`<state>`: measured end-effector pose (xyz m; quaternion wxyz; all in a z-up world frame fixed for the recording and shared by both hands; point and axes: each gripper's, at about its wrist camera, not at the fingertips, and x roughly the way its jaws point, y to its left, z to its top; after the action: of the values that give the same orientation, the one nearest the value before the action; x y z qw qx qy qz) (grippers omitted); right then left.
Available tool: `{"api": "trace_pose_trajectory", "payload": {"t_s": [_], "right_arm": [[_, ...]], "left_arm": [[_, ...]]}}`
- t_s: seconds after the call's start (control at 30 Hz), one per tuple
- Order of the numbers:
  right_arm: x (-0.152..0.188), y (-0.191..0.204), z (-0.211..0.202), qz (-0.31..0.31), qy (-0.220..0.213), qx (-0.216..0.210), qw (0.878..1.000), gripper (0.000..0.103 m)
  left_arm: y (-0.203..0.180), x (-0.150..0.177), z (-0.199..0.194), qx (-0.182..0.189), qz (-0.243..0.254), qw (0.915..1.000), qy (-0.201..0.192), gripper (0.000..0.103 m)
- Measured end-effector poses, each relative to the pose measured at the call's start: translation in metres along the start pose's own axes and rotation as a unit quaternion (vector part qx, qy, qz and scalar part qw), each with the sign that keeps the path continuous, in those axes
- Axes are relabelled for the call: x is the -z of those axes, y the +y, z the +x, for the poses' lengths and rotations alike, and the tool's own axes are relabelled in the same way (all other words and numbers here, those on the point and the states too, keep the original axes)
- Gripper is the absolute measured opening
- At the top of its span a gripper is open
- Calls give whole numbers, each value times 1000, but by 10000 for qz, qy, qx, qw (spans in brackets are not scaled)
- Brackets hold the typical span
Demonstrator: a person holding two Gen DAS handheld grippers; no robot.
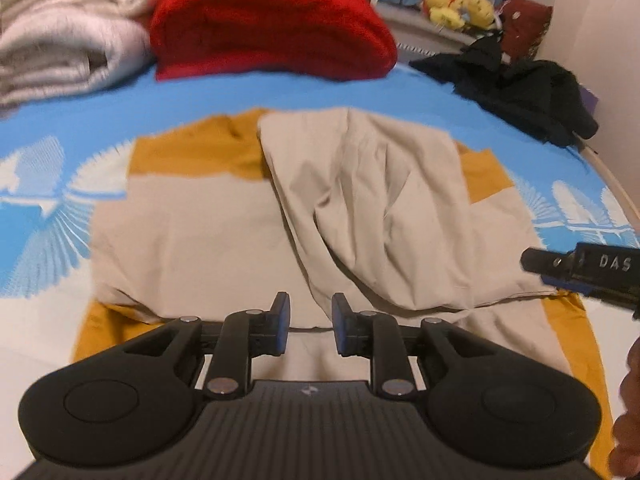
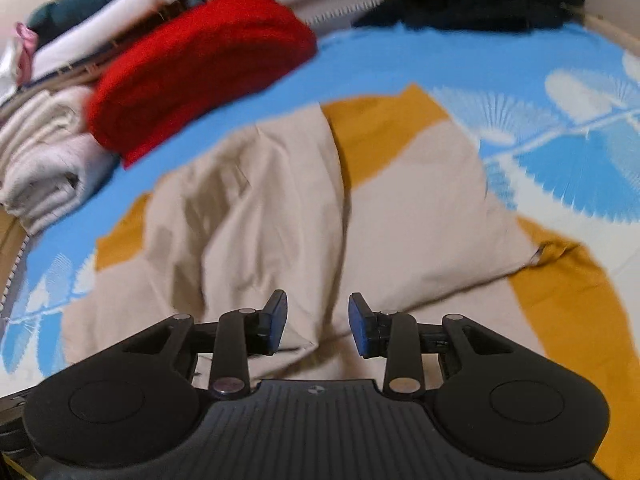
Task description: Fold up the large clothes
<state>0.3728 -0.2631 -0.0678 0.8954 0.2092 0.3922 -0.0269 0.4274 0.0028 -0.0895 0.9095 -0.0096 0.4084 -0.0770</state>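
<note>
- Blue bedsheet (image 1: 280, 92) with a white fan-ish print covers the bed, and everything sits on it.
- Beige and mustard garment (image 1: 192, 216) is spread across the middle of both views, with one beige flap folded over onto itself, pretty wrinkly.
- Left gripper (image 1: 307, 322) hovers at the bottom centre of the left view, jaws apart with nothing between them, just above the near edge of the garment.
- Right gripper (image 2: 318, 322) is the same deal in its own view, jaws apart and empty over the beige fabric; its tip also pokes in at the right edge of the left view.
- Red folded blanket (image 1: 272, 24) sits top centre, touching a cream folded blanket (image 1: 60, 36) at upper left.
- Black clothes pile (image 1: 516, 84) is upper right, yellow plush toys (image 1: 460, 4) behind it.
</note>
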Motion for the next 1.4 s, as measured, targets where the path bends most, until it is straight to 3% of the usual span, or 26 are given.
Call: {"api": "trace_pose_trajectory", "payload": {"t_s": [0.17,0.3,0.43,0.63,0.77,0.87,0.97,1.07,1.23,1.4], "right_arm": [[0,10,-64,-583,-581,63,9966,36],[5,1,-134,-626,-1052,224,9922,36],[23,-21,-212,-551,-1300,153,9899,37],[38,-63,-323,-268,-1749,227,9840,38],[34,-86,-392,-358,-2166,291,9752,38],[22,-104,-441,-429,-2503,352,9666,44],[13,-119,-472,-445,-2715,444,9604,52],[21,-134,-460,-446,-2539,465,9651,55],[74,-160,-360,-356,-1638,841,9823,54],[141,-182,-254,-363,-411,1101,9924,53]], "left_arm": [[8,9,-69,36,383,9980,-509,30],[7,24,-154,-156,723,9928,-939,35],[-2,27,-252,96,608,9902,-1254,44],[-33,23,-398,277,695,9779,-1951,55],[-51,23,-464,556,612,9738,-2120,59],[-66,28,-495,727,629,9690,-2274,64],[-67,47,-498,856,685,9644,-2408,78],[-58,85,-461,578,833,9658,-2385,80],[-26,163,-341,-347,1092,9749,-1911,77],[17,220,-245,-826,900,9857,-1162,75]]}}
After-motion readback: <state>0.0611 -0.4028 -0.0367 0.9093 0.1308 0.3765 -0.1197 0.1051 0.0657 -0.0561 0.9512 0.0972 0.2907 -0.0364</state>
